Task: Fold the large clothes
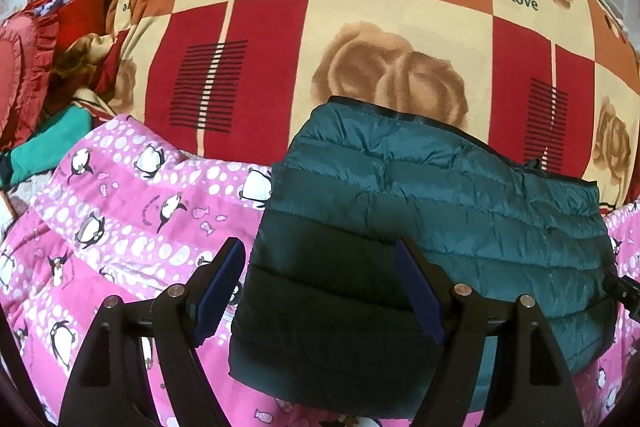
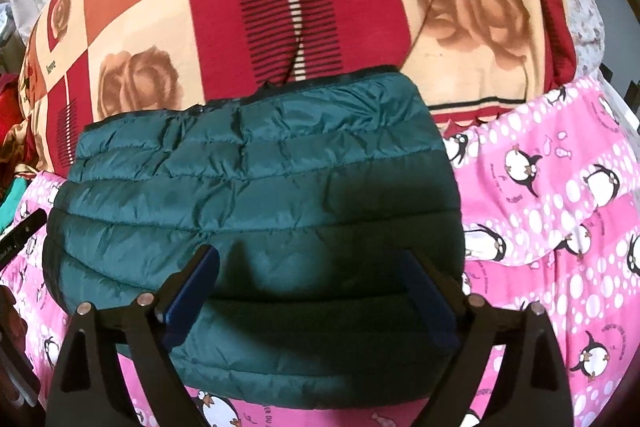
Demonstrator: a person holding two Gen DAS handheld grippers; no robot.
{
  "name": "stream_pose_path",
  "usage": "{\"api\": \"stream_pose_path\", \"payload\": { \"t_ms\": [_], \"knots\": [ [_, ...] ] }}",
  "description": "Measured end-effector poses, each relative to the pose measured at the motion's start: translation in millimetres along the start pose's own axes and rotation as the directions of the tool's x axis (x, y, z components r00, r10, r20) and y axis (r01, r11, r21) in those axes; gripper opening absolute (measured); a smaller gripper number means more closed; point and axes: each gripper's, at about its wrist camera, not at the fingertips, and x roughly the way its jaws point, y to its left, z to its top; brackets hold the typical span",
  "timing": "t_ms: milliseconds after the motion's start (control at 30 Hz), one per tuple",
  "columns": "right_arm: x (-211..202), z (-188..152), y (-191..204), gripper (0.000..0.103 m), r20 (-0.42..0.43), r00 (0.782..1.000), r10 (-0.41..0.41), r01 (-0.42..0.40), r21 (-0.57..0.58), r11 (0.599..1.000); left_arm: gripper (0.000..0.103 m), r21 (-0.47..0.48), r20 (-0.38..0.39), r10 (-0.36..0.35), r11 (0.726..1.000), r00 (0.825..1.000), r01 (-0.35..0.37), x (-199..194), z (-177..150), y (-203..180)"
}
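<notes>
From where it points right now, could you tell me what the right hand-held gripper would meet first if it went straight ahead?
Most likely the folded teal puffer jacket: the open right hand-held gripper points down at its quilted top, with nothing visible between, though depth is unclear.

A pink sheet point(image 1: 132, 195) printed with penguins, white dots and small fish covers the near surface, rumpled into soft ridges. Behind it lies a plush blanket point(image 1: 360, 7) in red, orange and cream squares, with brown roses, black striped blocks and the word "love" (printed more than once). At the far left sits a heap of fabrics: a red ruffled cushion point(image 1: 20, 67), something red and gold, and a green cloth point(image 1: 48, 147) tucked at the sheet's edge. Pale grey patterned fabric point(image 2: 588, 11) shows past the blanket's right side.
</notes>
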Motion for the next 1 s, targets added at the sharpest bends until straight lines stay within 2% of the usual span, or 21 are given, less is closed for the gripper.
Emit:
{"api": "stream_pose_path", "payload": {
  "t_ms": [333,600,700,833,933,1000],
  "knots": [
    [13,2,-30,0.099,-0.007,1.0,-0.027,0.028,0.07,0.997,0.049,-0.035,-0.048,-0.033,0.999,0.998,0.032,24,0,12],
    [30,8,-57,0.103,-0.027,0.999,-0.026,0.029,0.131,0.991,0.049,-0.122,-0.085,-0.182,0.978,0.98,0.171,46,1,34],
    [37,9,-67,0.103,-0.031,0.999,-0.011,0.016,0.16,0.987,0.05,-0.169,-0.097,-0.261,0.955,0.96,0.243,56,2,45],
    [48,11,-76,0.103,-0.047,0.999,0.006,0.002,0.173,0.985,0.053,-0.276,-0.126,-0.366,0.906,0.922,0.322,74,1,62],
    [55,12,-82,0.103,-0.054,0.998,0.037,-0.026,0.192,0.981,0.058,-0.347,-0.129,-0.426,0.865,0.895,0.362,84,-3,71],
    [59,14,-84,0.103,-0.059,0.997,0.051,-0.039,0.187,0.982,0.06,-0.369,-0.13,-0.452,0.848,0.883,0.38,90,-5,73]
  ]
}}
